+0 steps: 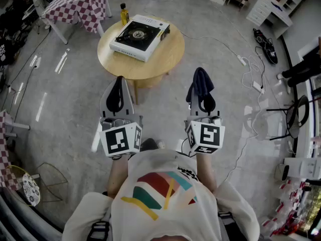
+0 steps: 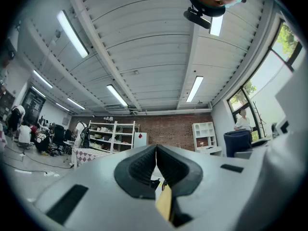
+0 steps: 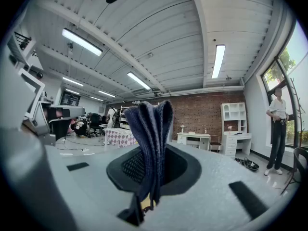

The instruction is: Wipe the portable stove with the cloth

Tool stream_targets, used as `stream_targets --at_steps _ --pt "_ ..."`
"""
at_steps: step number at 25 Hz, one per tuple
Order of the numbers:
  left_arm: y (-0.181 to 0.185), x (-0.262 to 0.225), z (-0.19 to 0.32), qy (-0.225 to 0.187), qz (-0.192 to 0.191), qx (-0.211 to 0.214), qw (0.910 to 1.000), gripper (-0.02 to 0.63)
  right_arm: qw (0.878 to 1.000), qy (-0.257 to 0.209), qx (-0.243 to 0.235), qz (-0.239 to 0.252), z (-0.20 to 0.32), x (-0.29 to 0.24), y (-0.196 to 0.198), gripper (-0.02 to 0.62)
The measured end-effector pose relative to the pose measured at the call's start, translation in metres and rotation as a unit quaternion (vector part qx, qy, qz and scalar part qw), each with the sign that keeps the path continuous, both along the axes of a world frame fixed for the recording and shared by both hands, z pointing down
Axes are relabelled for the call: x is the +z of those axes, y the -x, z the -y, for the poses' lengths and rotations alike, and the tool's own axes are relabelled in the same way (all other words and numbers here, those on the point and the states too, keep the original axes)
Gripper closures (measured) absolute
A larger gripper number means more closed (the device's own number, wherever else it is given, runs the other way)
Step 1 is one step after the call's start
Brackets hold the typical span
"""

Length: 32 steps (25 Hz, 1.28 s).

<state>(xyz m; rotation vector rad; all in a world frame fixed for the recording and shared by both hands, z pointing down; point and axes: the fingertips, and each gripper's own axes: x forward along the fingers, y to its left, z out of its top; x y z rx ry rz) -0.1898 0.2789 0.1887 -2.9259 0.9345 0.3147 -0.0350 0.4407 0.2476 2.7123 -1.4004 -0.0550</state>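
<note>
L gripper [image 2: 156, 150]: jaws fully closed, empty. R gripper [image 1: 201, 98]: jaws clamped on folded dark-blue knit cloth [image 3: 150, 129]. Both well apart from white-and-black portable stove [image 1: 139, 36] on round wooden desk [image 1: 168, 59].

Dark blue cloth [image 1: 200, 80], white-and-black stove [image 1: 140, 35], pale wooden table [image 1: 161, 55], red-and-white checked tablecloth [image 1: 80, 6], yellow bottle [image 1: 124, 15].

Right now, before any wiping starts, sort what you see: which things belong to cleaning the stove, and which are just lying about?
For the job: portable stove on the round table; dark blue cloth, clamped in the right gripper.
Lying about: yellow bottle beside the stove; checked tablecloth; white floor cables.
</note>
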Motion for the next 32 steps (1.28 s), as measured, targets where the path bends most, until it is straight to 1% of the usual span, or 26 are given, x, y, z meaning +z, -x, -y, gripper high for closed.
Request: stream_targets --at_steps 7,12,14,16,19,23,28,32 --pt "-0.003 -0.001 0.0 -0.004 -0.003 -0.003 1.0 0.6 1.0 0.001 -0.012 0.003 0.003 0.003 -0.003 0.563" --pt "0.001 -0.003 0.006 -0.004 -0.013 -0.014 0.9998 0.6 1.0 -0.005 -0.019 -0.006 0.006 -0.004 -0.005 0.563" --pt "0.004 -0.004 0.009 -0.003 -0.018 -0.021 0.9996 0.6 0.999 0.002 -0.033 -0.019 0.01 -0.006 -0.003 0.563" --pt "0.006 -0.005 0.009 -0.002 -0.021 -0.025 0.9994 0.6 0.998 0.019 -0.048 -0.041 0.013 -0.006 0.002 0.563" --pt "0.007 -0.006 0.006 -0.006 -0.023 -0.03 0.9993 0.6 0.997 0.032 -0.054 -0.055 0.013 -0.005 0.006 0.563" --pt "0.008 0.001 0.006 0.002 -0.017 -0.034 0.9993 0.6 0.997 0.03 -0.065 -0.033 0.012 0.005 0.008 0.561" --pt "0.004 0.003 0.008 -0.001 -0.018 -0.035 0.9992 0.6 0.998 0.007 -0.065 0.008 0.008 0.009 -0.004 0.561" --pt "-0.006 0.003 0.015 -0.006 -0.018 -0.03 0.9994 0.6 0.997 -0.005 -0.073 0.019 0.014 0.008 -0.013 0.561"
